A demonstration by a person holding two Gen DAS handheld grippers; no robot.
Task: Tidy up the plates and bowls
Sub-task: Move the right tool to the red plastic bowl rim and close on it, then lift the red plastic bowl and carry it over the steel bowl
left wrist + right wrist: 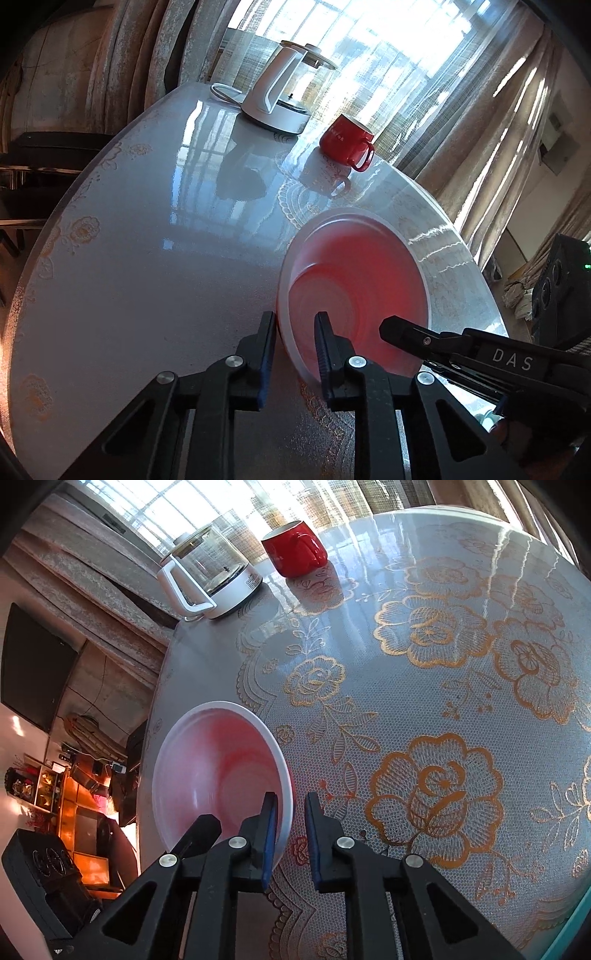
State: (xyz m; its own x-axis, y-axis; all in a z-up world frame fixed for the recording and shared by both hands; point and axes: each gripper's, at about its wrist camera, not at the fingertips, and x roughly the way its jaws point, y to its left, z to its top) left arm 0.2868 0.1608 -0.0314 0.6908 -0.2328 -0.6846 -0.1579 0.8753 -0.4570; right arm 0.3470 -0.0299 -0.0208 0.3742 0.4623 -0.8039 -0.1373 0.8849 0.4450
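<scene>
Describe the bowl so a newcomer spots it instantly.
Start at the round table with the gold-flowered lace cloth. Near its edge, away from the glass kettle on its white base and the red ceramic mug, sits a shallow white plastic bowl with a red-tinted inside. It alone is wide and handleless.

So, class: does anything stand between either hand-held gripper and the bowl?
Nothing visible. The left hand-held gripper and the right hand-held gripper each already straddle the bowl rim, at opposite sides.
</scene>
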